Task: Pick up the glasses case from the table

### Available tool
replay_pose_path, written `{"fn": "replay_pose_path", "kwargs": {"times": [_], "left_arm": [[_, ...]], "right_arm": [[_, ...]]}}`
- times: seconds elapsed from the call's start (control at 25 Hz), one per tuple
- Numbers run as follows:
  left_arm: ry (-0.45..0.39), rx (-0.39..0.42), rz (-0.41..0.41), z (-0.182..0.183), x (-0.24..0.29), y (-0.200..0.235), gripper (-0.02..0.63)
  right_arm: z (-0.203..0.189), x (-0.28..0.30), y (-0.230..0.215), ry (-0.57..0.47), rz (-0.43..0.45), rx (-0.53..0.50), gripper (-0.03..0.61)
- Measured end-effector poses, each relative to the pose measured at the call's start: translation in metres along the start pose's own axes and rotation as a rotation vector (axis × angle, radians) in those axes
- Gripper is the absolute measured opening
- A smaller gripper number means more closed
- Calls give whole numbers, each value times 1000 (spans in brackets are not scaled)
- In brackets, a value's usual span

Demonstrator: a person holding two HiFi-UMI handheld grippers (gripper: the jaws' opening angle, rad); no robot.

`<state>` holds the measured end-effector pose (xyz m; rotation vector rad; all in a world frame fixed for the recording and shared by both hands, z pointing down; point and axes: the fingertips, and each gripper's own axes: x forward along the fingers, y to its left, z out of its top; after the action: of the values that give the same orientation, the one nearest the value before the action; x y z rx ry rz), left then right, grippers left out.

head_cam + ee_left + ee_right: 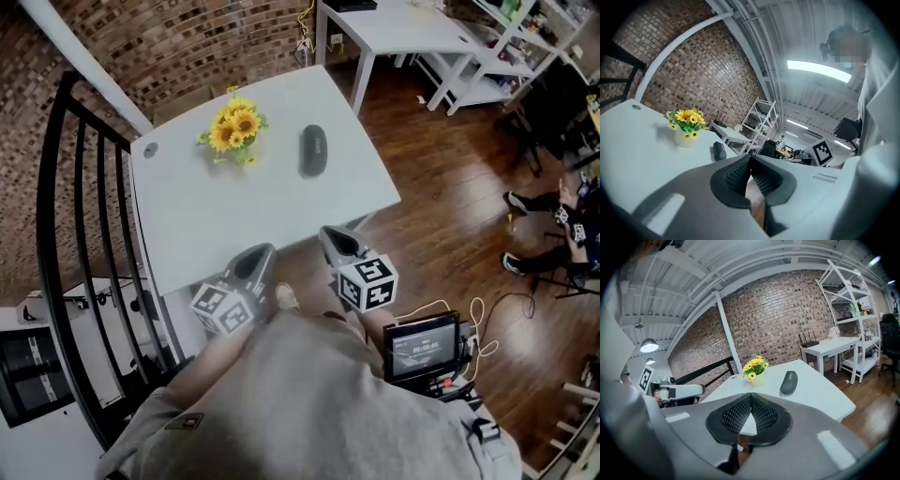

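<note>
A dark grey oblong glasses case (313,150) lies on the white table (234,211), right of the middle; it also shows as the case (789,382) and the case (719,151) in the gripper views. My left gripper (263,253) hangs over the table's near edge, jaws shut and empty. My right gripper (330,236) is at the near right corner, also shut with nothing between its pads. Both are well short of the case.
A small white pot of sunflowers (233,129) stands left of the case. A black railing (80,234) runs along the table's left side. A second white table (394,28) and white shelves (525,47) stand beyond. A small monitor (424,345) sits on the wooden floor.
</note>
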<state>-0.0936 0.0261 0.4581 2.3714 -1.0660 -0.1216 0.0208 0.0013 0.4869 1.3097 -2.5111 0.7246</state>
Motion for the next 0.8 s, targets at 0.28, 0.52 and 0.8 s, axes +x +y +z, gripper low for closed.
{"fn": "replay_pose_path", "kwargs": {"times": [0.28, 0.52, 0.8], "left_arm": [[6, -11, -27, 29, 30, 48, 2], [17, -18, -12, 37, 63, 73, 2], [48, -16, 27, 40, 111, 90, 2]], "right_arm": [[32, 57, -19, -3, -59, -8, 14], [53, 88, -47, 10, -63, -15, 14], [67, 118, -93, 41, -55, -25, 14]]}}
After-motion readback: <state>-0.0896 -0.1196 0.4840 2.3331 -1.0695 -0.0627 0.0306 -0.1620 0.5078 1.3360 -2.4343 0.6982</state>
